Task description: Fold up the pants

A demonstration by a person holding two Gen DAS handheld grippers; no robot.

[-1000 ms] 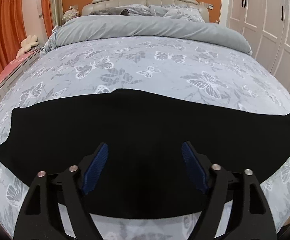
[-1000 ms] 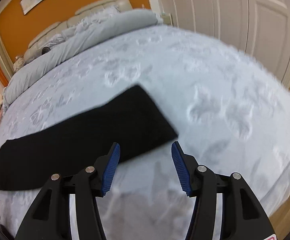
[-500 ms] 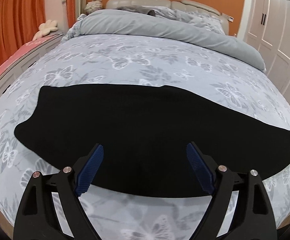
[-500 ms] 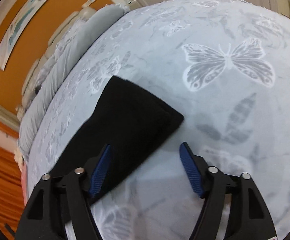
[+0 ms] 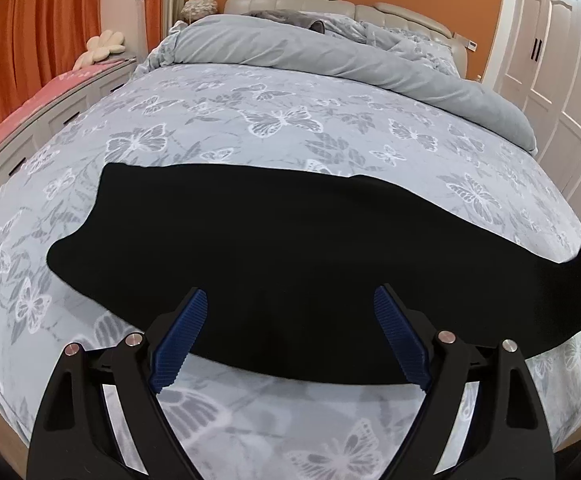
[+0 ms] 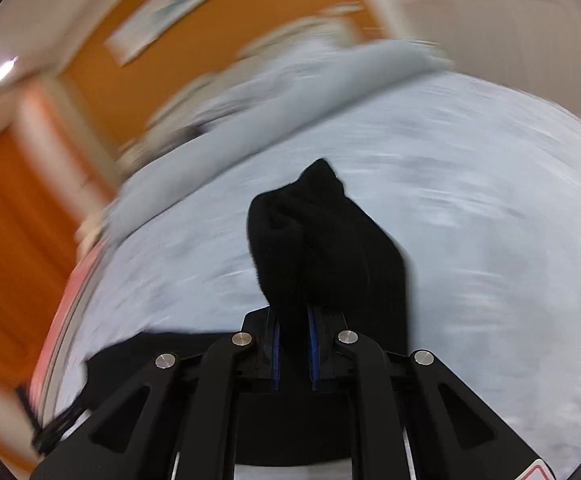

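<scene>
Right wrist view: right claw [image 6: 293, 344] has just closed, clamped on pants [image 6: 330, 248] cuff. Left claw [image 5: 290, 340] apart over pants. Next, carry cuff toward 9 o'clock waistband.

The left gripper [image 5: 290, 336], black-framed with ribbed blue pads, tilts downward over the near edge of the bed with its jaws spread wide and nothing between them. The right gripper [image 6: 293, 320] has just closed its jaws, pinching a bunched end of black fabric pants [image 6: 322, 240] and lifting it.
</scene>
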